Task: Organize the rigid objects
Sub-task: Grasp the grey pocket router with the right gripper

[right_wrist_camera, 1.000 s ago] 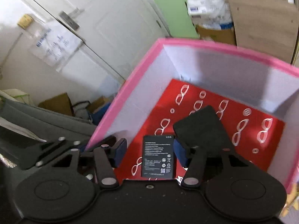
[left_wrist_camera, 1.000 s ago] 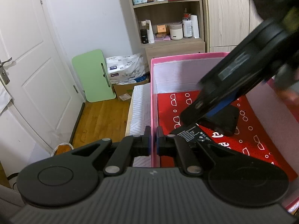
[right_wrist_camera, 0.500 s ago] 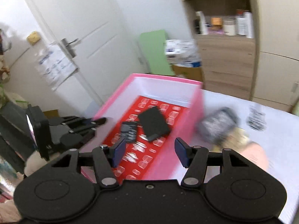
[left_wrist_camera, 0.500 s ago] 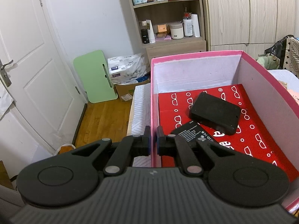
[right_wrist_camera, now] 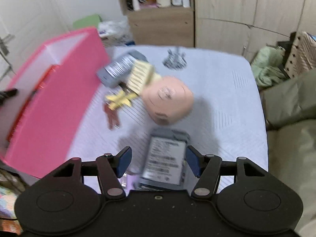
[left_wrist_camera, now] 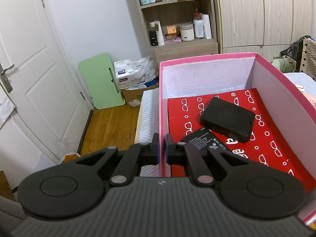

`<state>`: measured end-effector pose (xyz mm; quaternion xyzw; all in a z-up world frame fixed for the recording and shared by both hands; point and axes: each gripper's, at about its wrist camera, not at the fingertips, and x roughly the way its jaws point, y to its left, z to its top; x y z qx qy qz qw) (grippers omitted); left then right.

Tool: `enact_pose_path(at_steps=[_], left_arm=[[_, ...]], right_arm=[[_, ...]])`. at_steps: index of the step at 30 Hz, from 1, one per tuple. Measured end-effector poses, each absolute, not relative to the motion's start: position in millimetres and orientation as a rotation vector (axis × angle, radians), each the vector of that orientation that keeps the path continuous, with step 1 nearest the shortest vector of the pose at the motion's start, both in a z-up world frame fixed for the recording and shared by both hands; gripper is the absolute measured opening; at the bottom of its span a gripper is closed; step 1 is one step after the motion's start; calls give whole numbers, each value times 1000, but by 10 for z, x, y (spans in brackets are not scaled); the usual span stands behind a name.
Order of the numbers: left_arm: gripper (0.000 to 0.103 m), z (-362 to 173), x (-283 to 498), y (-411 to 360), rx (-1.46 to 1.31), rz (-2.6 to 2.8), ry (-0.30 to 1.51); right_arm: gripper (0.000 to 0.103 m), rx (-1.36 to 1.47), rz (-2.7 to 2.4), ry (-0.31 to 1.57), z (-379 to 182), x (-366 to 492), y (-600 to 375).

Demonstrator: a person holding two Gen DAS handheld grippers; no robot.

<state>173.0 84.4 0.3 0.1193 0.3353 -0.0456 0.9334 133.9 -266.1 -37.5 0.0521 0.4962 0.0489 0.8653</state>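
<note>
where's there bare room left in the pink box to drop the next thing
Free: the red liner between the black case and the right wall, and the strip along the back wall. Crowded: the front-left corner, where the flat battery lies at the case's edge, beside the left gripper clamping the pink box.

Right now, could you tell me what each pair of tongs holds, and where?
Left tongs: shut on the pink box's near wall. Right tongs: opening, nothing gripped.

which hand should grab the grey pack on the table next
Right. Its hand-held gripper is opening with the grey pack between its fingers, while the left hand-held gripper is shut on the pink box wall.
</note>
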Motion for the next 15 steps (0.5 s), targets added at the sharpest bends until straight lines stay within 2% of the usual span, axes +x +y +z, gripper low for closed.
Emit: enact_pose_path(at_steps=[3, 6, 8, 9, 15], left_arm=[[6, 0, 1730, 839, 248, -91, 688], [6, -1, 1727, 835, 249, -92, 691], [6, 0, 1728, 833, 250, -90, 692], [6, 3, 1727, 833, 249, -90, 692], [6, 0, 1726, 832, 255, -92, 697]], right_arm=[[68, 93, 95, 1077, -546, 1375, -2671], [76, 90, 105, 1080, -641, 1491, -2682], [74, 59, 91, 1059, -671, 1553, -2655], [68, 38, 76, 1045, -671, 1551, -2637], [67, -63, 90, 1026, -574, 1532, -2524]])
